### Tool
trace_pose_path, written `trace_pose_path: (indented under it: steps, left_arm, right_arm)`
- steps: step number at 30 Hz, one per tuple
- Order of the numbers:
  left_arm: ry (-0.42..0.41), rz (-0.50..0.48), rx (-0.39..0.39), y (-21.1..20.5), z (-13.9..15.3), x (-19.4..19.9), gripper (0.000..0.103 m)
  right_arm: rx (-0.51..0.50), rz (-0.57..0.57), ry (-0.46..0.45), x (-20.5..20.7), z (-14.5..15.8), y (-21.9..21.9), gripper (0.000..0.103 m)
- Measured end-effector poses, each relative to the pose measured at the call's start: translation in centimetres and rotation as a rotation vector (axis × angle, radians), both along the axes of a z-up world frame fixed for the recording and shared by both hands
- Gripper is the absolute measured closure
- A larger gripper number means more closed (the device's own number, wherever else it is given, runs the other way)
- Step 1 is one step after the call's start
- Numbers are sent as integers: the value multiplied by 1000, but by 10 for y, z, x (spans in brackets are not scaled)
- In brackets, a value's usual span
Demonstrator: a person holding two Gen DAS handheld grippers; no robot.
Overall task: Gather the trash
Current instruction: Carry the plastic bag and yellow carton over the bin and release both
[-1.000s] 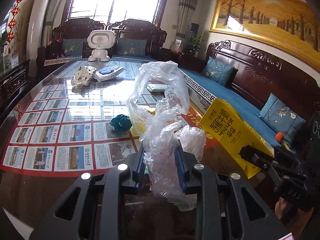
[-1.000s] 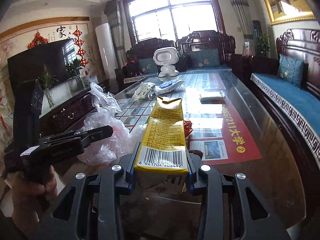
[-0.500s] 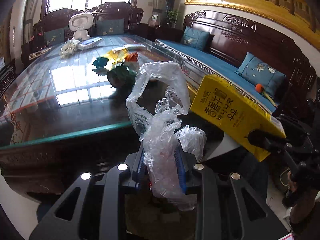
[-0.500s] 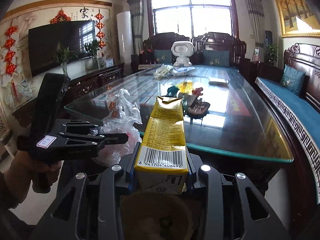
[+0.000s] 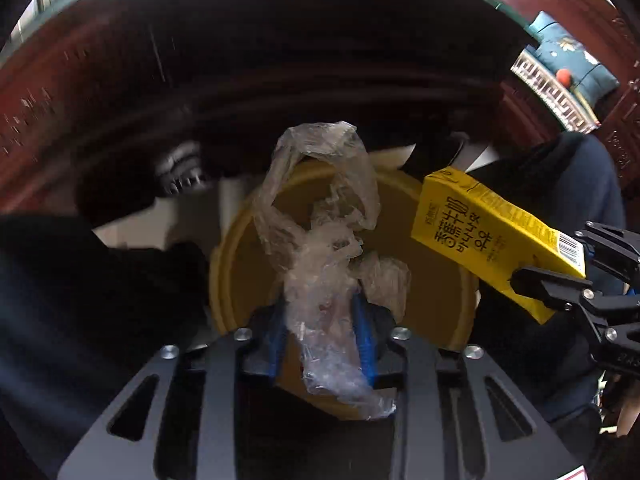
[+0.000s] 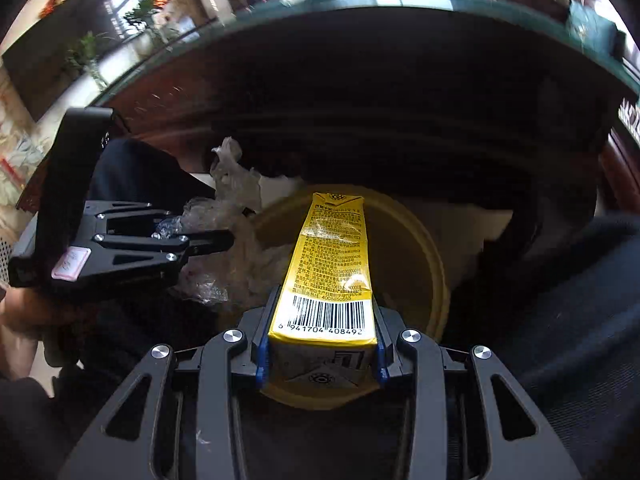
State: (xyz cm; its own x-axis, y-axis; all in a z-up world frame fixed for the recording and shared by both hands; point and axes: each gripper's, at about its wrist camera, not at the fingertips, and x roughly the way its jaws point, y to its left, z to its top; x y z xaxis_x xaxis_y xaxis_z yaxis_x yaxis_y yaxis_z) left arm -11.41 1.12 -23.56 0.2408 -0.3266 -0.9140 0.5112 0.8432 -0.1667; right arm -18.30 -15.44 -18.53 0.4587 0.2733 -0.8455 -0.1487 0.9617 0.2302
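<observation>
The dark wooden table with its green-tinted glass top [image 6: 400,4] arches across the top of both wrist views, its edge overhead and its shadowed underside behind everything else. Below that edge, on the pale floor, stands the round yellow waste bin [image 5: 236,280], its open mouth facing up and apparently bare inside. Over the right-hand part of its rim the right gripper [image 6: 320,344] clamps the base of a tall yellow drink carton with a printed barcode [image 6: 332,264], jaws narrow and pressed against both sides, the carton's folded top pointing out over the middle of the bin. The left gripper [image 5: 324,332] is closed on a crumpled clear plastic bag [image 5: 324,240], whose loose loop hangs above the bin's mouth near its left rim. Judging from this, the step in hand is the drop: both pieces of trash are carried and poised over the bin, neither yet released. The next move calls for spreading each pair of jaws while the items sit squarely above the opening; the light, clingy bag may stick to the pads and need a small shake.
</observation>
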Motion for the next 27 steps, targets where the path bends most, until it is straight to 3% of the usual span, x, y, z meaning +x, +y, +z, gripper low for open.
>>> trace_pose_path:
  steps: [4,6,19,20,22,27]
  left_arm:
    - [13,-8,10,-5,-9,6,31]
    - [-2,-17,4,-7,-6,9,24]
    - [-2,6,12,-6,7,23,24]
    - [-9,11,16,-4,8,23,24]
    - [-22,23,21,0,11,25,24]
    - [-41,29,36,4,14,27,24]
  right_arm:
    - [-2,-3,23,9,-9,1,66]
    - [0,-8,33,14,-12,0,66]
    - [7,15,49,7,-22,-7,65]
    - [5,28,49,8,-21,-5,62]
    - [0,40,29,7,-18,-2,27]
    - [31,43,-5,7,-7,-2,28]
